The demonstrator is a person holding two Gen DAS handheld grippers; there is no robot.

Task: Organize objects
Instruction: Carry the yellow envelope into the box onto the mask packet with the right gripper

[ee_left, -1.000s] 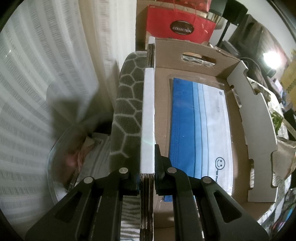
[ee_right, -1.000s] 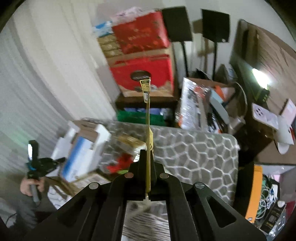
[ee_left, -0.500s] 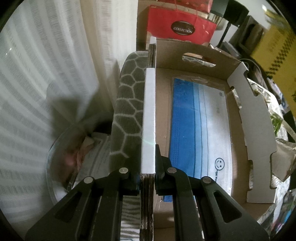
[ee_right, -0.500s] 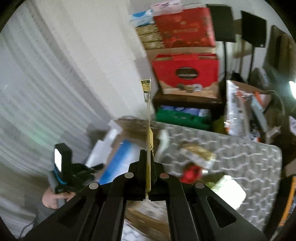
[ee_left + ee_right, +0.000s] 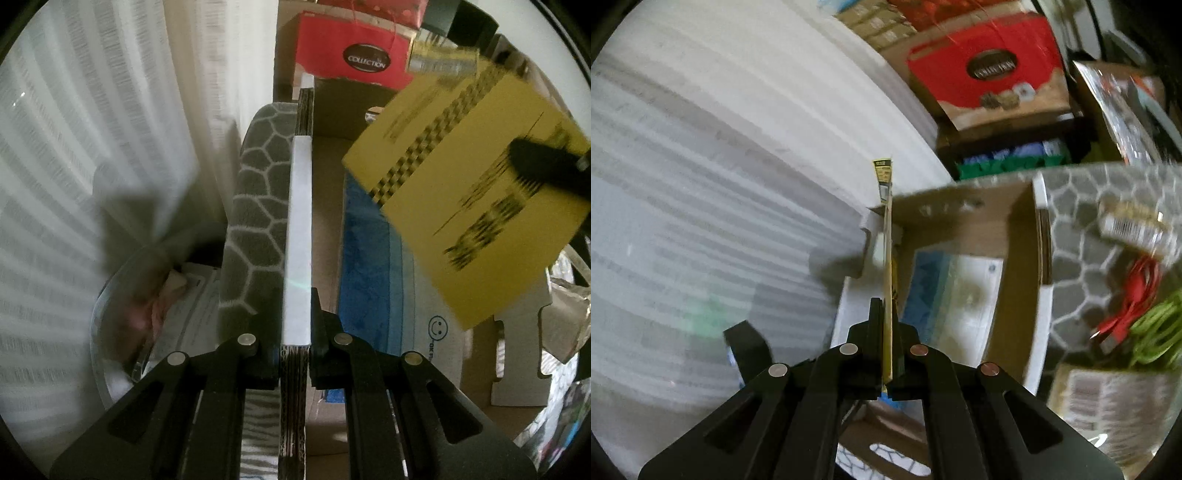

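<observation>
My left gripper is shut on the white-edged side wall of an open cardboard box and holds it still. A blue and white pack of face masks lies flat inside the box. My right gripper is shut on a flat yellow packet, seen edge-on above the box's left side. In the left wrist view the yellow packet hangs tilted and blurred over the mask pack, with a black right finger on it.
The box rests on a grey honeycomb-patterned cushion. A white curtain and a clear round bin with papers are to the left. A red gift bag stands behind. Red and green cables and packets lie on the cushion.
My right gripper has swung across and down with the yellow packet until it hangs over the box. The packet has come into the left wrist view. The left gripper has not moved.
</observation>
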